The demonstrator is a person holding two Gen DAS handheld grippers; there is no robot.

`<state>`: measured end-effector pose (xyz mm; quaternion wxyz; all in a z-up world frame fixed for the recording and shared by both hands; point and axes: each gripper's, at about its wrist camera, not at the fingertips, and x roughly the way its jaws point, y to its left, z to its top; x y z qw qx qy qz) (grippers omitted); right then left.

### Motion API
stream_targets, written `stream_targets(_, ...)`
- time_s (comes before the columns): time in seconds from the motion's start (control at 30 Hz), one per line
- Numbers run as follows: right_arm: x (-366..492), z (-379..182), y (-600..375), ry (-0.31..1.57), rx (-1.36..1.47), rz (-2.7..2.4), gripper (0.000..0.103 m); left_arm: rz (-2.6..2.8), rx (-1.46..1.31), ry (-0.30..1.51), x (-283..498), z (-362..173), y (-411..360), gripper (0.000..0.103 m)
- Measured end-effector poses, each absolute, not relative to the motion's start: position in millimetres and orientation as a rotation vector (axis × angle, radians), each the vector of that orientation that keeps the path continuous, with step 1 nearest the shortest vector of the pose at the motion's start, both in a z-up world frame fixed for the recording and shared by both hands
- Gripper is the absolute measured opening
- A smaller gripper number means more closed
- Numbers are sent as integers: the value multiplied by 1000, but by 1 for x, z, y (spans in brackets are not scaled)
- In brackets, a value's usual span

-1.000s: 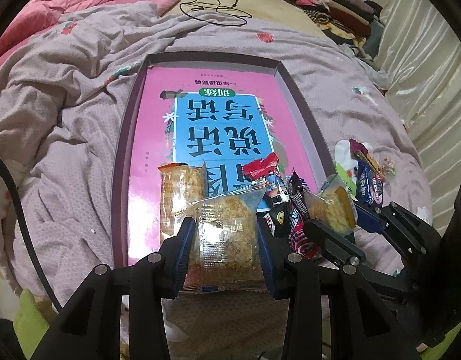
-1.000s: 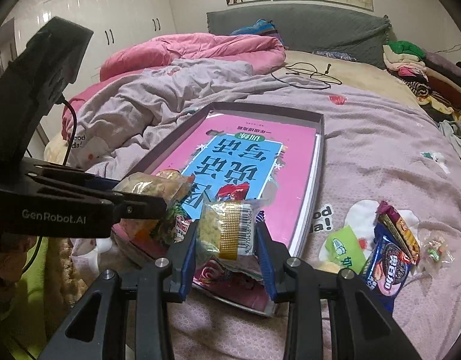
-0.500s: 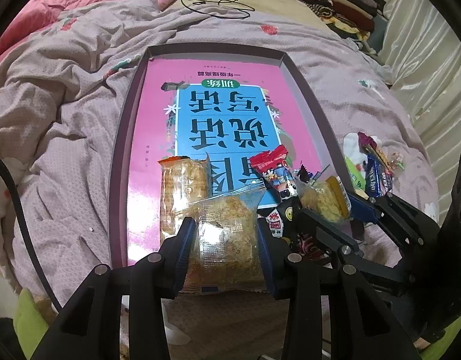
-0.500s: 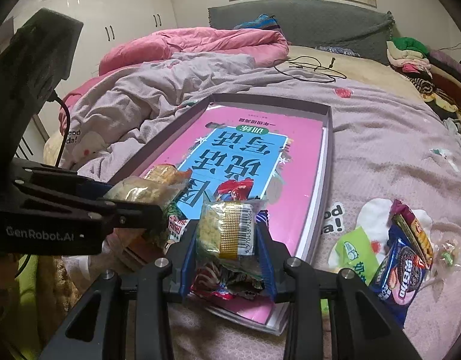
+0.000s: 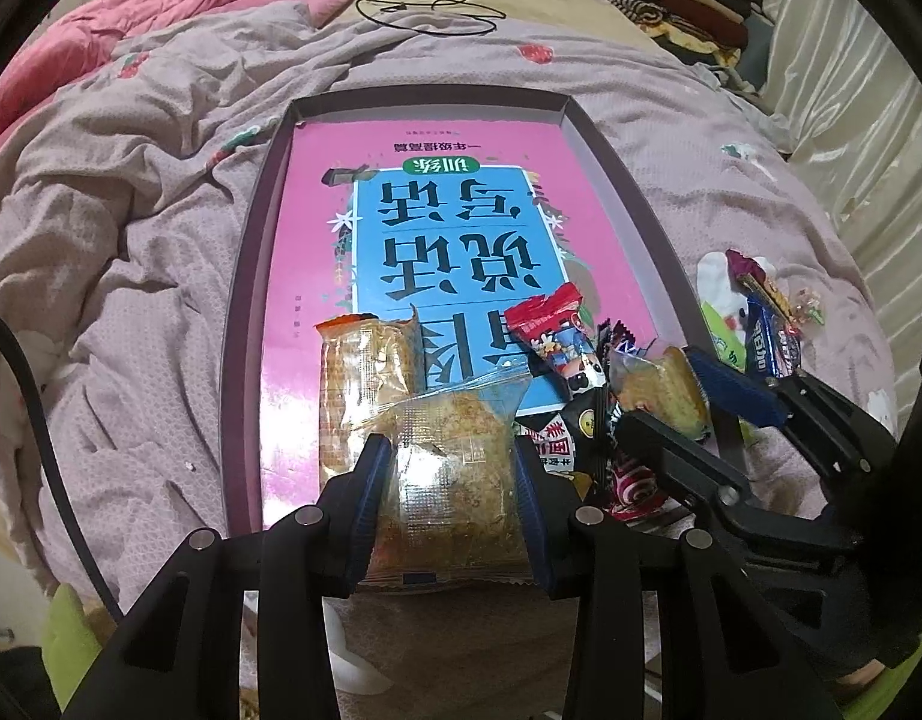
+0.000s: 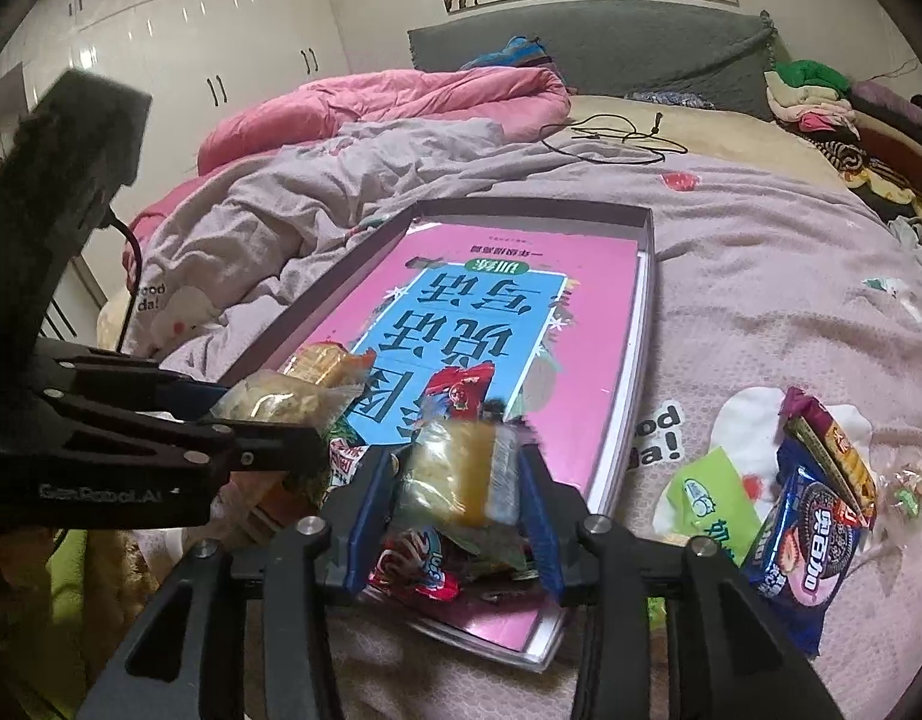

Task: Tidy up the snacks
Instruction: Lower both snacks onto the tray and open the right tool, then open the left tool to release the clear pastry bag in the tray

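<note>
While both tools hover over the near end of a shallow purple tray (image 5: 245, 276) lying on the bed (image 5: 131, 252), each has a wrapped snack between its blue pads. The left hand-held gripper (image 5: 452, 504) is clamped on a clear-wrapped crumbly cake (image 5: 452, 468), its pads pressing both sides of the packet just above the tray's near edge. The right hand-held gripper (image 6: 461, 498) has its jaws opening around a yellow cake in a clear wrapper (image 6: 461, 471); the packet is blurred and sits tilted between the pads, and it looks loose rather than squeezed. A big pink and blue book (image 5: 455, 228) fills the tray, and several snacks already lie on its near end: an orange-edged cracker pack (image 5: 365, 360), a red packet (image 5: 551, 330) and some dark wrappers (image 5: 581, 426) piled beside it. Off the tray, on the lilac blanket to the right, more snacks remain: a blue cookie pack (image 6: 812, 540), a green packet (image 6: 701, 498) and a long yellow bar (image 6: 833, 450), close together. A black cable (image 6: 617, 138) lies farther up the bed near folded clothes (image 6: 851, 114).
</note>
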<state>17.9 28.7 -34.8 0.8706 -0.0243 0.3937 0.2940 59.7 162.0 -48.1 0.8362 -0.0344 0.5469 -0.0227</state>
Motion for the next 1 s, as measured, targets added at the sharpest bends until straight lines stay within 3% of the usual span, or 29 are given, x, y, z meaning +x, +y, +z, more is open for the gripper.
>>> stream_targets(0.13,16,-32,20,814,-19,609,56,-45,-74,1156,59,-48,162,42)
stream_targets(0.73,3,-22,-6,777,4,576,61,-48,-66,1154,58,-44,156,45)
stream_targets(0.8,2,-20,-8,774,6,571,61,-45,-63,1149,58,-41,155,51)
stream_targets(1.0,1,-18,-11,773,13,561,62,-50,-58,1137,57,-34,152,56)
